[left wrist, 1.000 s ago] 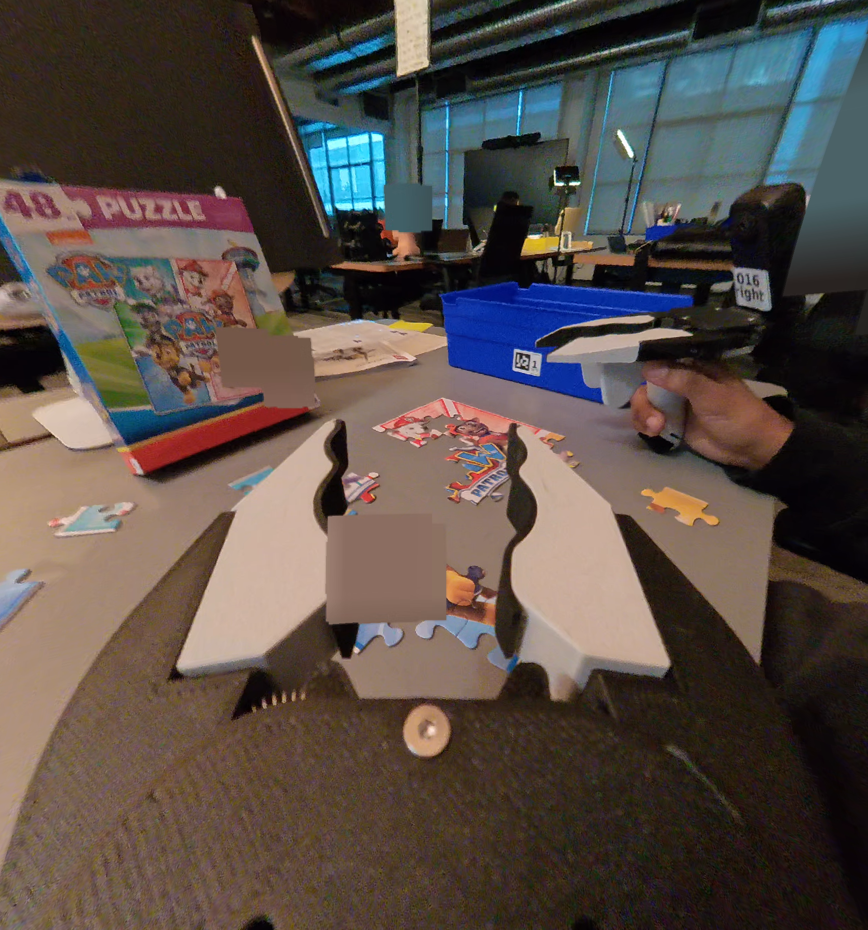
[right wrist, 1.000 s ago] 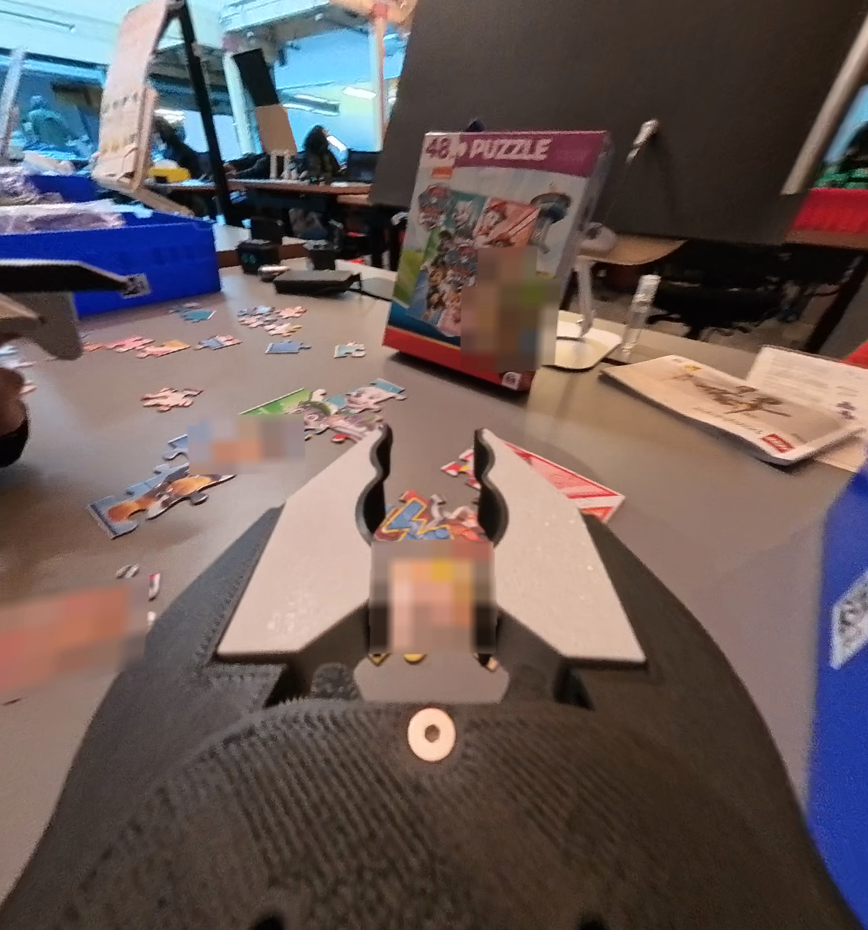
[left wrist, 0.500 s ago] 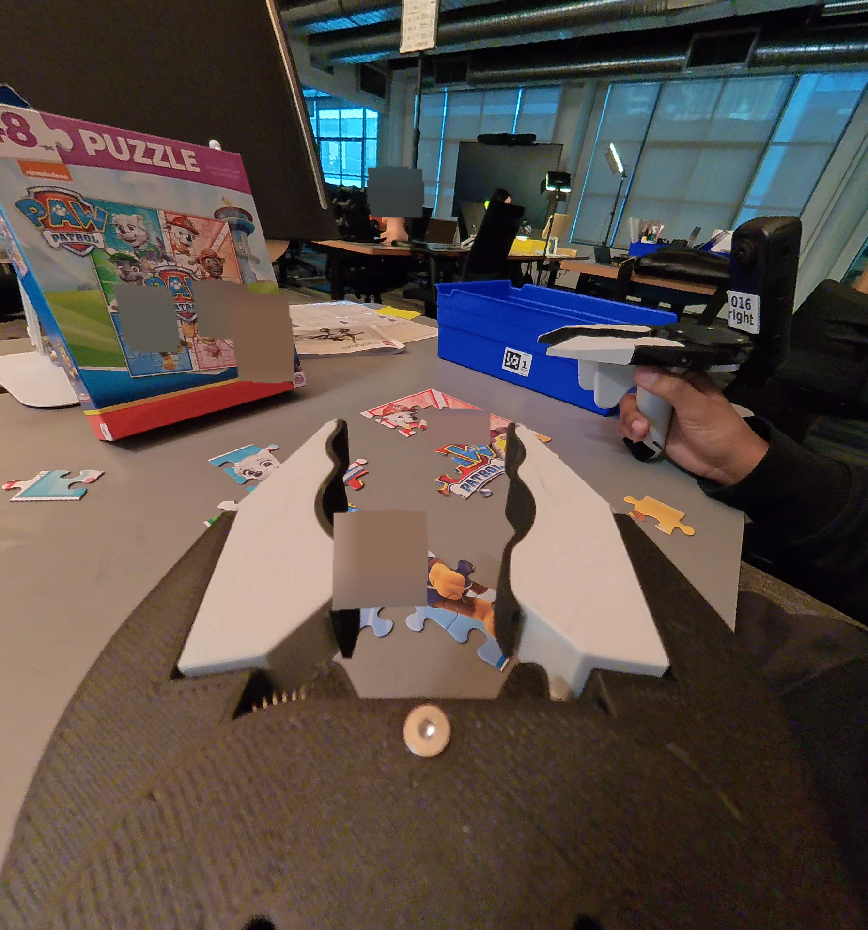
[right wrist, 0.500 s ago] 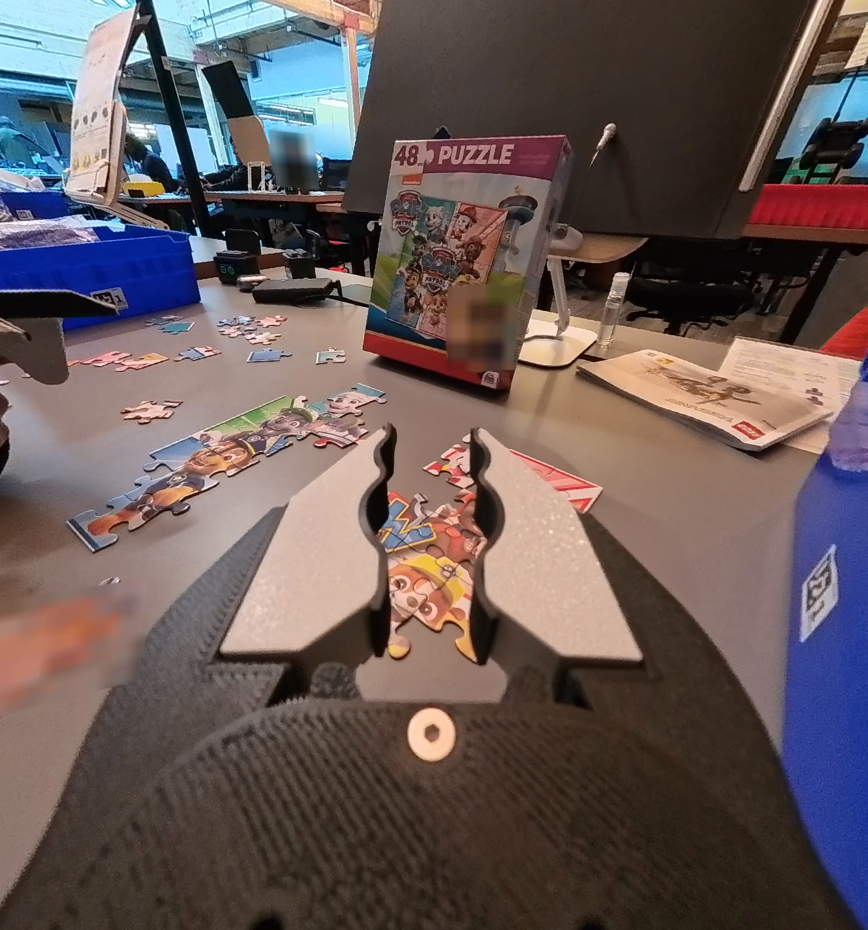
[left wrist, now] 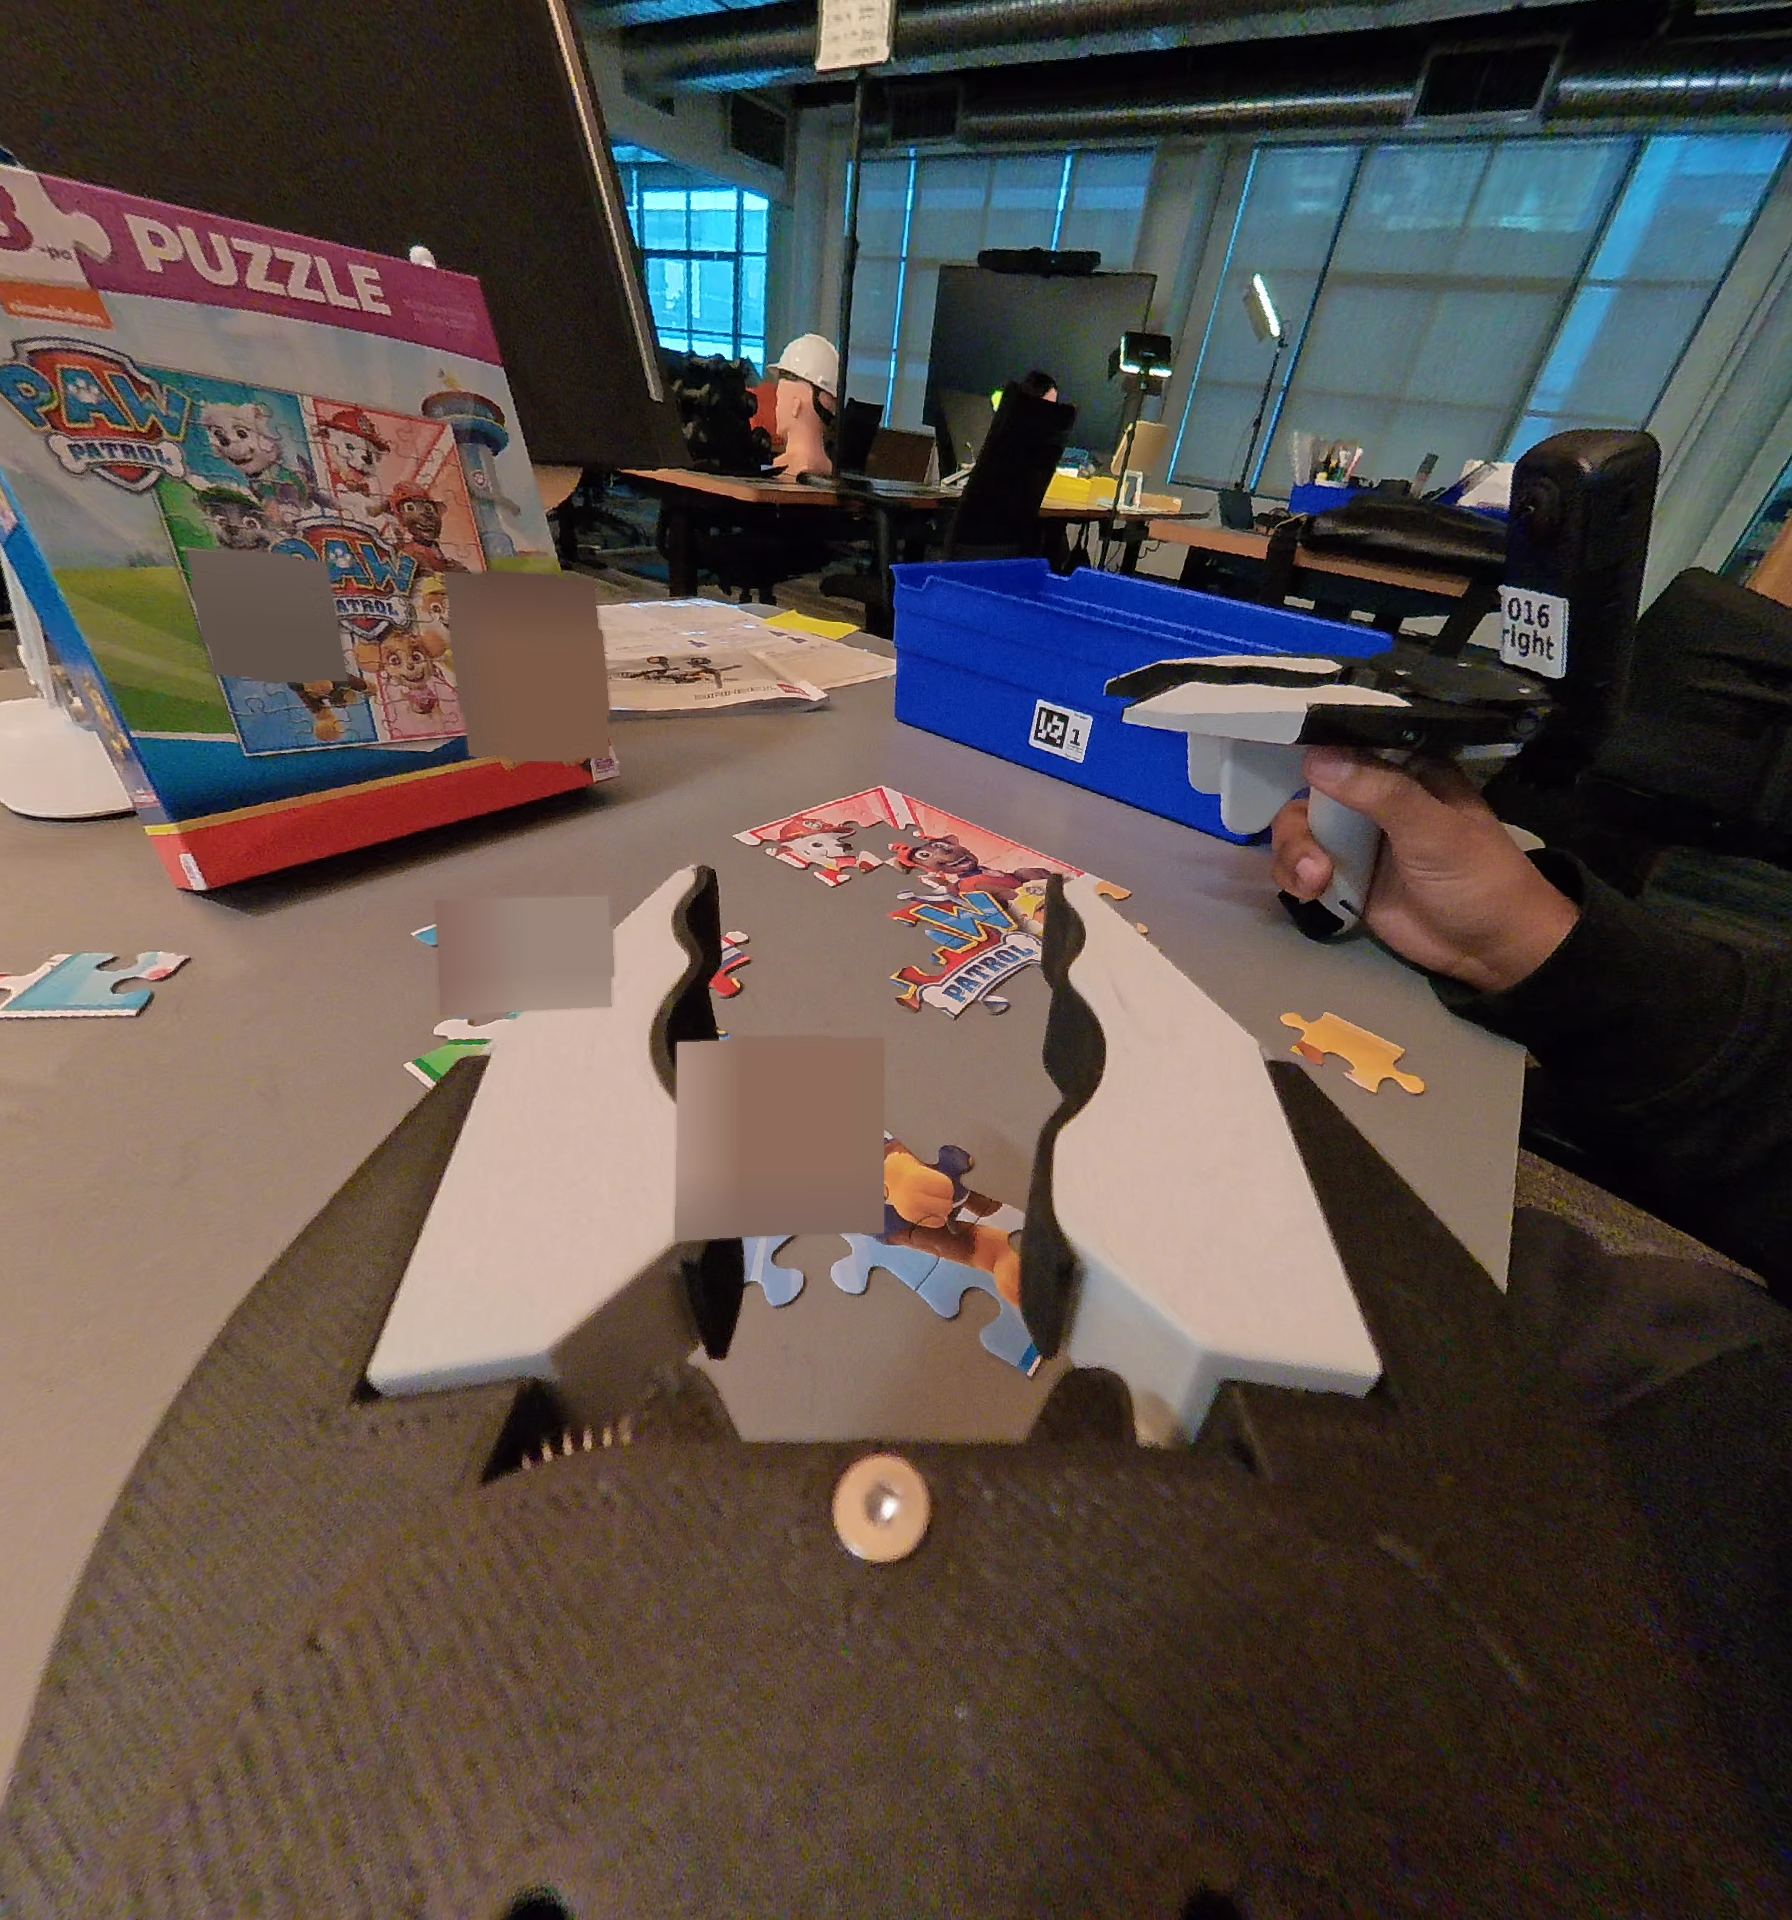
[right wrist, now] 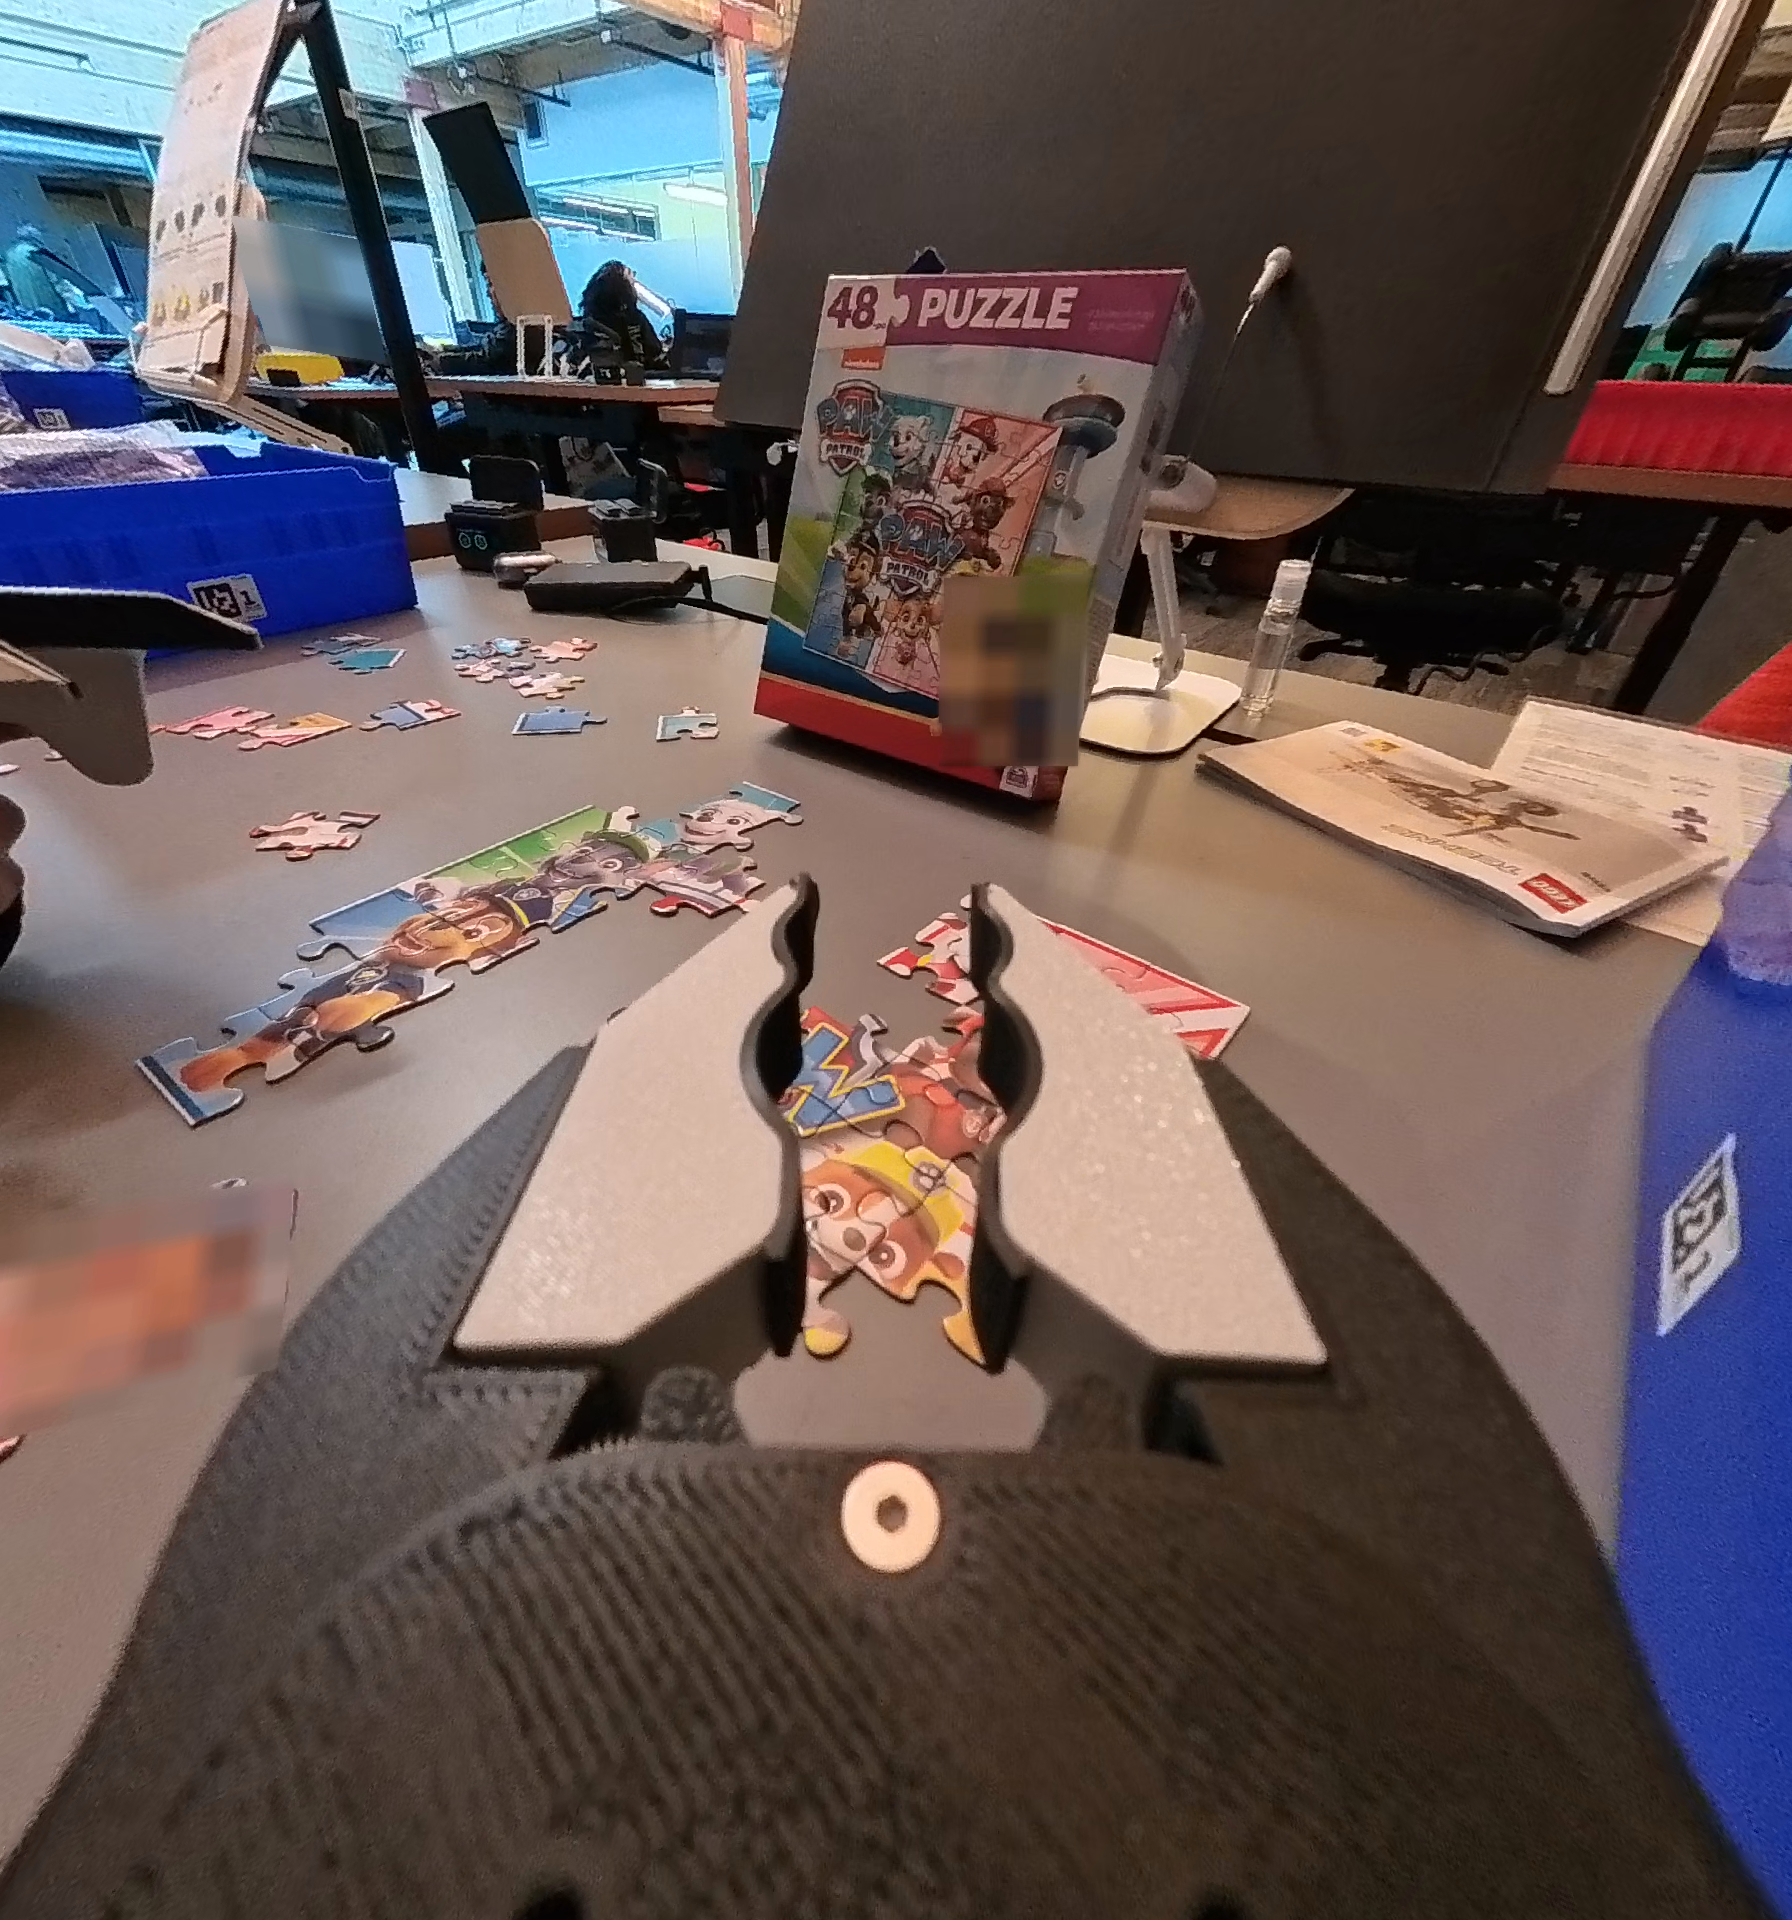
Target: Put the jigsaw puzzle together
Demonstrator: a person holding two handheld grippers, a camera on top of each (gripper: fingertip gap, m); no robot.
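Fingers of left gripper point(left wrist: 876, 914) spread wide, empty, hovering over joined puzzle strip point(left wrist: 933, 1236) on table point(left wrist: 196, 1164); right gripper point(right wrist: 887, 935) half-parted, empty, above second puzzle cluster point(right wrist: 887, 1174); puzzle box point(right wrist: 965, 520) propped upright as reference.

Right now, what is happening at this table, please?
A person holds a two-finger gripper in each hand above a grey table with a children's jigsaw half done. The left gripper is open over a long strip of joined pieces; the right gripper is open over a second joined section. Neither holds anything. Loose pieces lie around, the puzzle box stands behind, and a blue bin sits beside.
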